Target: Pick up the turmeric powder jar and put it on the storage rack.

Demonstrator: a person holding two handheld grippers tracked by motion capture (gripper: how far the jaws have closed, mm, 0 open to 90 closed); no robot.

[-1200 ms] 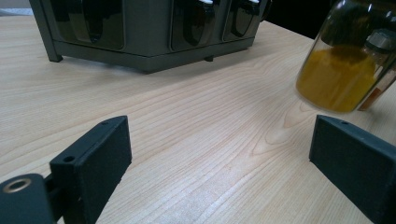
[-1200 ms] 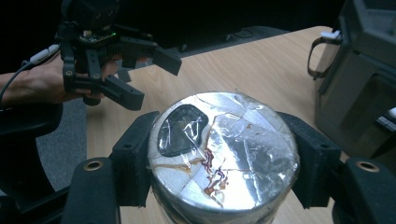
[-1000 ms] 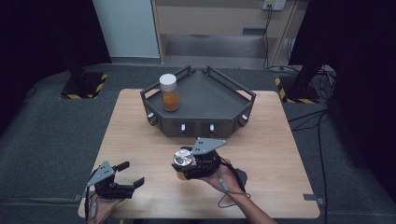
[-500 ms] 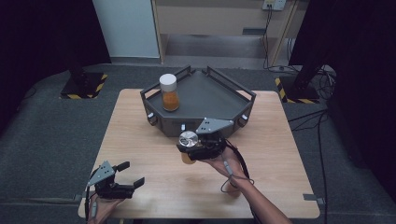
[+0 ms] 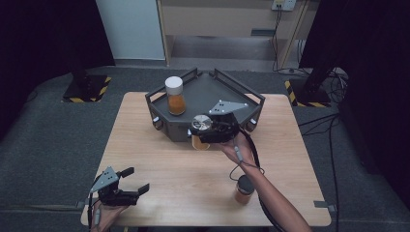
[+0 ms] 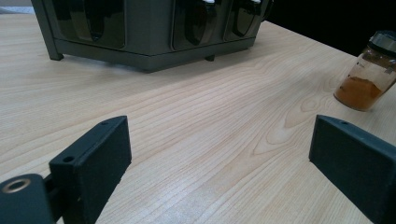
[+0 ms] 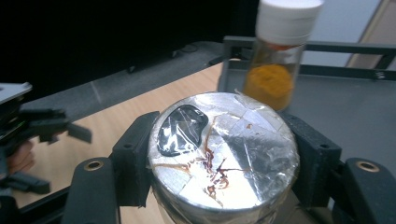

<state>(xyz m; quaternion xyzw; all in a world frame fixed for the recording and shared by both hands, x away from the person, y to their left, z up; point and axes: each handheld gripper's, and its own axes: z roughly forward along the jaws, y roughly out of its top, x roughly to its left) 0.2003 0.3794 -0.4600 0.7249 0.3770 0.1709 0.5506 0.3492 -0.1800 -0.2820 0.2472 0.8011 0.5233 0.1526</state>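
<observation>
Tongs on your right hand are clamped around a foil-topped glass jar of orange-brown powder, jaws pressing on both sides of the lid. You've got that jar lifted off the pale wooden worktop, hanging right at the front edge of the dark grey angular metal tray. From the right gripper view the foil lid looks wrinkled with a dark blob and some reddish streaks on it.

On the tray's deck stands a white-capped glass jar of yellow-orange powder, upright, toward the tray's left side.

Your left tongs sit low near the worktop's front left corner, jaws spread wide with nothing between them.

One more dark-lidded jar of orange powder stands on the worktop near your right forearm, well apart from the tray.
</observation>
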